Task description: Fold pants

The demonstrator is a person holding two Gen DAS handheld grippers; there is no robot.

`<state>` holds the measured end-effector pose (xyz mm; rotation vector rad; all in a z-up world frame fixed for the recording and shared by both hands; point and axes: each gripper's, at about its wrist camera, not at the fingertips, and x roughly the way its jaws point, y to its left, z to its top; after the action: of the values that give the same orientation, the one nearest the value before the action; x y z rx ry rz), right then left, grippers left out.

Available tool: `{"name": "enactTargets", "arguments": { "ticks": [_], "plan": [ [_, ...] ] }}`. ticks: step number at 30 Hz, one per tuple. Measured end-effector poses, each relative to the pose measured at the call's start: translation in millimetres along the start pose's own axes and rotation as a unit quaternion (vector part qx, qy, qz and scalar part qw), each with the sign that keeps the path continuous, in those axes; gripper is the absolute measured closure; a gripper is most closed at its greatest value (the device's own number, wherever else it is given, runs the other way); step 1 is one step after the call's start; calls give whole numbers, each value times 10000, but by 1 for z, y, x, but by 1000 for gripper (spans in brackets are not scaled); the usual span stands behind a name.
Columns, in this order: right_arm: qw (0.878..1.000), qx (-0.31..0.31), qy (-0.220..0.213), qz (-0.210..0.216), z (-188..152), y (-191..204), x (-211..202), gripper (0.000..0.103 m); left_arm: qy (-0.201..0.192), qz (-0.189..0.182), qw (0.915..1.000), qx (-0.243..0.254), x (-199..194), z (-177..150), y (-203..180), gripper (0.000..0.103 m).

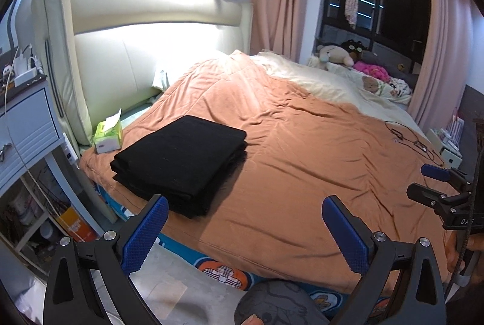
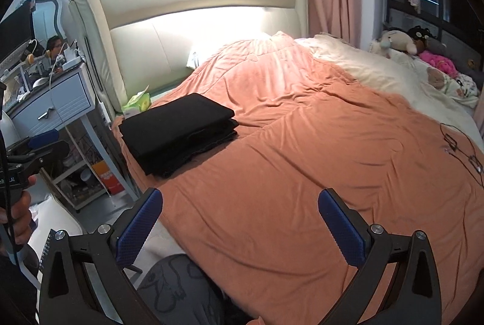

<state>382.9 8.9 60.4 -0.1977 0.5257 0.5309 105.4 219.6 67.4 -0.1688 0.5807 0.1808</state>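
The black pants (image 1: 184, 161) lie folded into a neat stack near the left edge of the orange blanket (image 1: 302, 149); the right wrist view shows the same stack (image 2: 178, 133). My left gripper (image 1: 245, 222) hovers over the bed's near edge, open, nothing between its blue pads, the stack just beyond its left finger. My right gripper (image 2: 239, 219) is open too, empty, above the blanket and well back from the pants. The right gripper (image 1: 435, 183) shows at the right edge of the left wrist view, and the left gripper (image 2: 39, 143) at the left edge of the right wrist view.
A green tissue pack (image 1: 107, 136) sits beside the cream headboard (image 1: 121, 31). A white nightstand (image 1: 24, 125) stands left of the bed. Black cables (image 1: 414, 143) lie on the blanket's right. Plush toys (image 1: 335, 54) rest at the far side. A person's knee (image 1: 281, 303) is below.
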Motion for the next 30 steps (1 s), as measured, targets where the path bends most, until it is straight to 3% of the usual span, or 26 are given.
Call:
{"name": "enactTargets", "arguments": {
  "ticks": [9,20,30],
  "plan": [
    [9993,268,-153,-228,-42,2,-64,0,-141,-199,9996,142,-38,-26,-26,1],
    [9956,455,-631,-524,-100,14,-151,0,-397,-312,9981,361,-85,-59,-51,1],
    [9923,611,-867,-644,-150,19,-192,0,-581,-352,9968,417,-122,-89,-76,1]
  ]
}}
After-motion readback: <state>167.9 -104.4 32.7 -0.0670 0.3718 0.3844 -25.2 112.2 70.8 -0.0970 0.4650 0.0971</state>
